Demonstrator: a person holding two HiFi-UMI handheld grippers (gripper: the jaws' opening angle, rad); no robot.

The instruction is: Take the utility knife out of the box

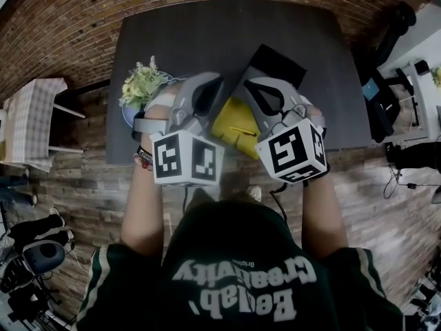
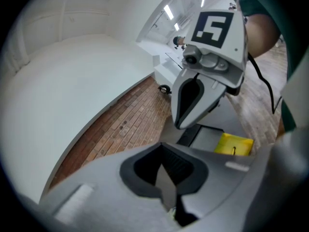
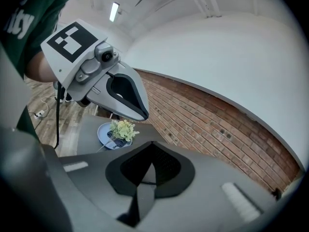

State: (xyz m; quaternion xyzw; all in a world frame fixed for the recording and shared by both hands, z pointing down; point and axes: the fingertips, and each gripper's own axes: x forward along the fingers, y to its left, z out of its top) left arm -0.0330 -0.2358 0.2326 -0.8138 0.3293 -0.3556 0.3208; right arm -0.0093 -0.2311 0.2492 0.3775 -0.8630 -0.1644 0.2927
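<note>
On the dark grey table (image 1: 207, 33) lies a black box (image 1: 277, 64), open, with a grey inside (image 2: 207, 138). A yellow item (image 1: 234, 126) sits at its near end, also in the left gripper view as a yellow item (image 2: 234, 144); I cannot tell if it is the utility knife. My left gripper (image 1: 207, 92) hovers just left of the yellow item, and my right gripper (image 1: 265, 95) hovers above the box. Both are shut with nothing between their jaws. Each shows in its own view, the left gripper (image 2: 169, 178) and the right gripper (image 3: 145, 178).
A blue plate with a small bunch of pale flowers (image 1: 141, 85) stands at the table's left edge, close to my left gripper; the flowers (image 3: 120, 128) also show in the right gripper view. A chair with a checked cloth (image 1: 31, 119) stands left of the table. Cables and gear lie on the floor.
</note>
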